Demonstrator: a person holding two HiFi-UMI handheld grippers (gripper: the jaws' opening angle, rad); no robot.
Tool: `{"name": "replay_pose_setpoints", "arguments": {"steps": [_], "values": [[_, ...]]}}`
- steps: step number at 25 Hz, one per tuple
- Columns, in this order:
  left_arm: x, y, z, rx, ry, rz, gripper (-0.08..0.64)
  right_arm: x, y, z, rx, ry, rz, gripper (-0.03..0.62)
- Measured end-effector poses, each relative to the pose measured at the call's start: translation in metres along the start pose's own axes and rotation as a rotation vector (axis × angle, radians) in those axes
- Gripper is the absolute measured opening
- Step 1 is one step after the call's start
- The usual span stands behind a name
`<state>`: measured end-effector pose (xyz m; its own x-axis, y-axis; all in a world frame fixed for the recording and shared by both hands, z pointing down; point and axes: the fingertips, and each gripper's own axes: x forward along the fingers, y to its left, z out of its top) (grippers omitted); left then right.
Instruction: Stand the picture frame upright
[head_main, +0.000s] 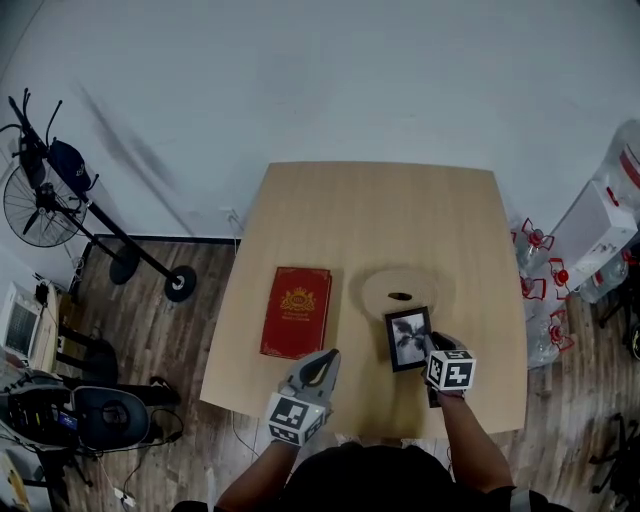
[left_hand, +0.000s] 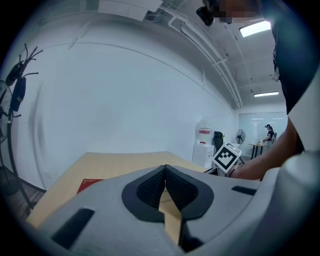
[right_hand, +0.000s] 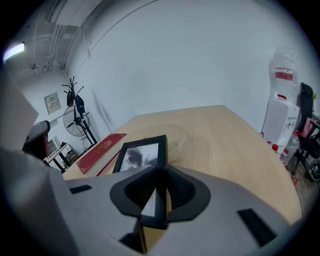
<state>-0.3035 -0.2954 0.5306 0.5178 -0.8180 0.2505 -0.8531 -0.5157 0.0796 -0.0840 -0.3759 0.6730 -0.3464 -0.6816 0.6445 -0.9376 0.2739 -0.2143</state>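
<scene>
Gripping the black rectangular picture frame (head_main: 409, 338) at its near right corner with the right hand-held gripper (head_main: 433, 350), jaws clamped on the edge, near the front of the light wooden tabletop (head_main: 380, 210). Holding the left hand-held gripper (head_main: 325, 360) closed together, empty. Better to tip up slowly, leaving the far edge down as pivot. Must mind the round wooden disc (head_main: 400, 292) just behind and the red hardcover book (head_main: 297, 311) at left.
</scene>
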Motion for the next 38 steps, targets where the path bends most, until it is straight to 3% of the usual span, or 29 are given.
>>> {"name": "replay_pose_setpoints", "arguments": {"steps": [7, 14, 24, 31, 38], "values": [[-0.005, 0.019, -0.001, 0.006, -0.001, -0.020, 0.000, 0.013, 0.002, -0.019, 0.047, 0.023, -0.080, 0.057], [-0.018, 0.037, -0.008, 0.002, 0.008, -0.023, 0.001, 0.021, 0.007, -0.030, 0.105, 0.029, -0.118, 0.054], [-0.030, 0.046, -0.011, -0.002, -0.002, -0.032, 0.000, 0.018, 0.015, -0.038, 0.117, 0.028, -0.144, 0.055], [-0.034, 0.038, -0.014, -0.008, -0.006, -0.027, 0.000, 0.008, 0.015, -0.044, 0.095, 0.028, -0.119, 0.085], [-0.025, 0.023, -0.015, -0.011, -0.004, -0.026, 0.000, -0.030, 0.032, 0.001, 0.006, -0.078, -0.034, 0.087]]}}
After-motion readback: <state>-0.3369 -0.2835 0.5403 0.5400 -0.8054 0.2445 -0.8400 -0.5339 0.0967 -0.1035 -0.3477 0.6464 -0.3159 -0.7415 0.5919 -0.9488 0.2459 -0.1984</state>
